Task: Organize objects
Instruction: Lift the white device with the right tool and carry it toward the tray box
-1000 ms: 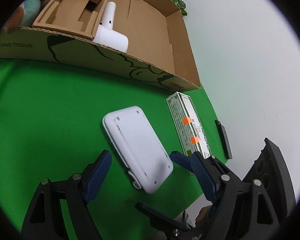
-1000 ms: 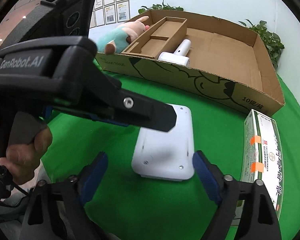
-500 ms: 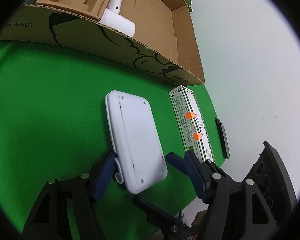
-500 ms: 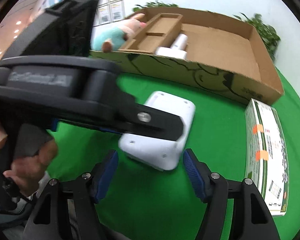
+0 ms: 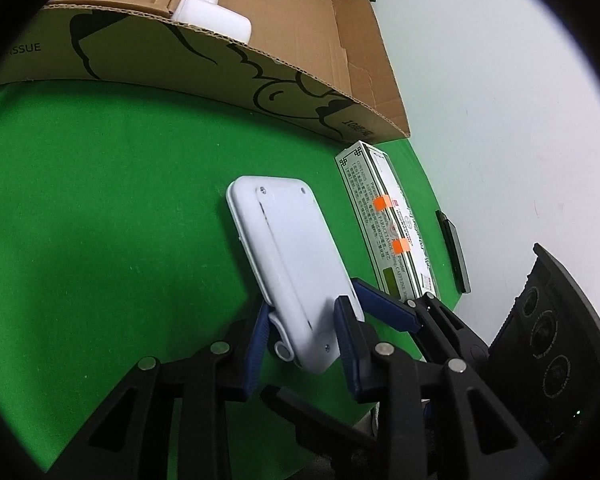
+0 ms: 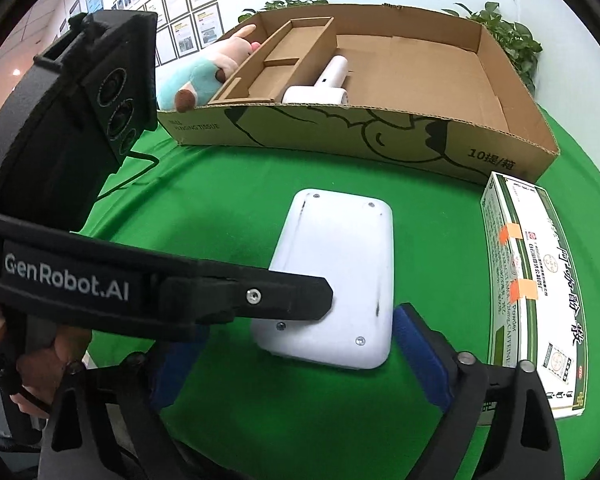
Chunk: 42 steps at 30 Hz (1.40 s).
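A flat white device [image 5: 288,252] lies on the green table, also in the right wrist view [image 6: 336,280]. My left gripper [image 5: 306,334] is shut on its near end, blue pads against both sides. My right gripper [image 6: 300,356] is open and empty, its pads on either side of the same device's near end without touching it. A white and green medicine box [image 5: 384,232] lies to the right of the device, also in the right wrist view [image 6: 536,276].
A large cardboard box [image 6: 340,136] stands at the back with a white handheld device [image 6: 324,84] and a cardboard insert inside. A plush toy [image 6: 204,76] leans at its left end. A dark flat object [image 5: 454,256] lies at the table's right edge.
My left gripper has moved forward and closed on the white device's near end. The right gripper has come closer to the same device and stayed open.
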Each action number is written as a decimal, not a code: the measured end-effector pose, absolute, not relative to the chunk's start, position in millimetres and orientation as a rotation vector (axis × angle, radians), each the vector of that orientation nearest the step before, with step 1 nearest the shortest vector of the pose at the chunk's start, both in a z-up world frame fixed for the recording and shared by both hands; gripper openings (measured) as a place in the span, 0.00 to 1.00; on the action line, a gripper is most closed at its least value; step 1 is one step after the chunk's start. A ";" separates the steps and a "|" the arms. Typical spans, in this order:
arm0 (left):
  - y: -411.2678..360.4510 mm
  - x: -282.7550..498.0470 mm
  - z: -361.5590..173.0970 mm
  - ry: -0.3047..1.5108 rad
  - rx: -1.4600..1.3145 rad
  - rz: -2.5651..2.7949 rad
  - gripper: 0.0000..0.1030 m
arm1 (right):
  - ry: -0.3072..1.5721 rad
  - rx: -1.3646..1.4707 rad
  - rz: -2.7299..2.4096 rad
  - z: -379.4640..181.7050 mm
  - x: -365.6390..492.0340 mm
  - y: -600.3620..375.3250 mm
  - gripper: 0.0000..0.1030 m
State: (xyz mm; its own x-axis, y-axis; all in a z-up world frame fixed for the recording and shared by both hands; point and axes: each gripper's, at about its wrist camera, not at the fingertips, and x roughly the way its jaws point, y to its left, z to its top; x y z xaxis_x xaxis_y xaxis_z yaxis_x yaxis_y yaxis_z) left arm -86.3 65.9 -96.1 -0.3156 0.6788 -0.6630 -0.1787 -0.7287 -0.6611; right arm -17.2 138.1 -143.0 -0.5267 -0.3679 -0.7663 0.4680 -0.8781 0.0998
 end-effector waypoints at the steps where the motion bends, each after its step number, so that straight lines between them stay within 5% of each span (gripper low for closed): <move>1: 65.7 -87.1 -96.3 -0.655 -1.383 2.080 0.30 | 0.165 1.161 -2.392 -143.2 -18.1 138.6 0.79; 4: 62.0 -88.5 -96.2 -0.674 -1.378 2.090 0.30 | 0.164 1.183 -2.404 -145.1 -19.1 142.7 0.65; 42: 68.4 -79.2 -55.5 -0.486 -1.210 2.267 0.26 | 0.017 1.065 -2.404 -116.4 -17.2 144.2 0.63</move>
